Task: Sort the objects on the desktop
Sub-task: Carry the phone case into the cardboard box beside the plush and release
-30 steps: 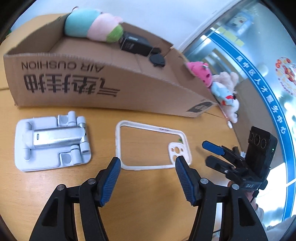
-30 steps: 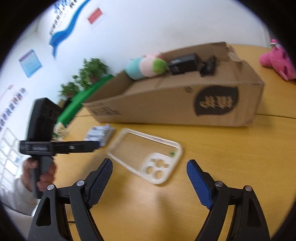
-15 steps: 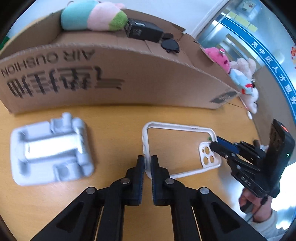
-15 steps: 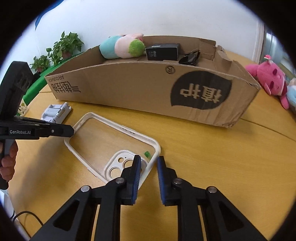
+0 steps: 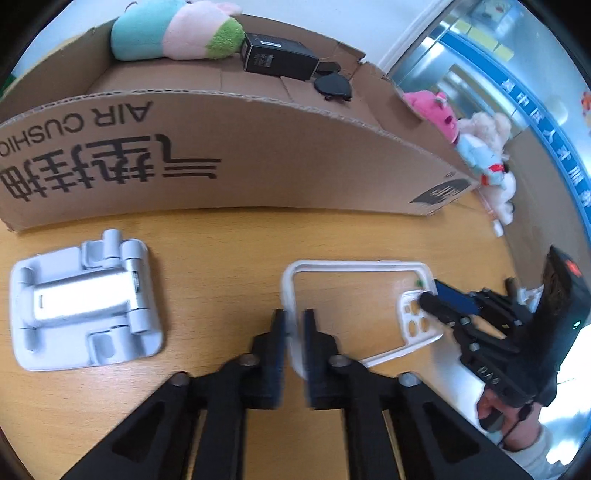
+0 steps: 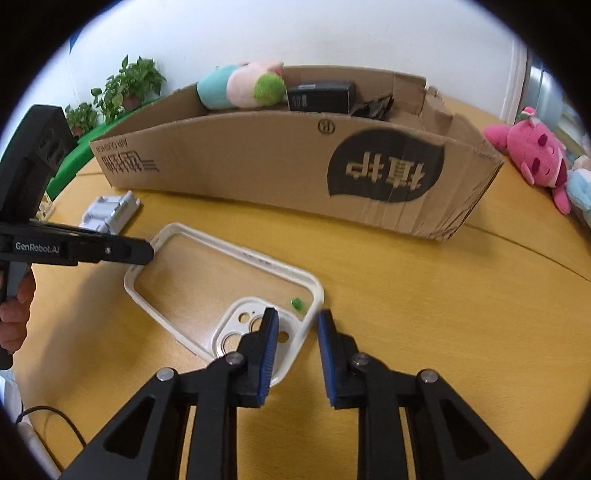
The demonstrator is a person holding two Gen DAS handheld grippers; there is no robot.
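Note:
A clear phone case with a white rim (image 5: 354, 266) (image 6: 221, 280) lies on the wooden table in front of the cardboard box (image 5: 236, 155) (image 6: 295, 166). My left gripper (image 5: 293, 323) is shut on the case's short plain end. My right gripper (image 6: 295, 321) is shut on the rim at the camera-cutout end; it also shows in the left wrist view (image 5: 439, 301). The left gripper shows in the right wrist view (image 6: 146, 253). A folded silver phone stand (image 5: 85, 299) (image 6: 110, 212) lies to the left of the case.
The box holds a teal-pink-green plush (image 5: 173, 31) (image 6: 240, 86), a black box (image 5: 277, 57) (image 6: 319, 98) and black sunglasses (image 5: 332, 85). A pink plush (image 6: 532, 158) (image 5: 432, 110) and a pale plush (image 5: 487, 158) lie on the table past the box's right end. Potted plants (image 6: 125, 88) stand behind.
Both grippers went from open to shut on opposite ends of the phone case. The case has shifted slightly on the table.

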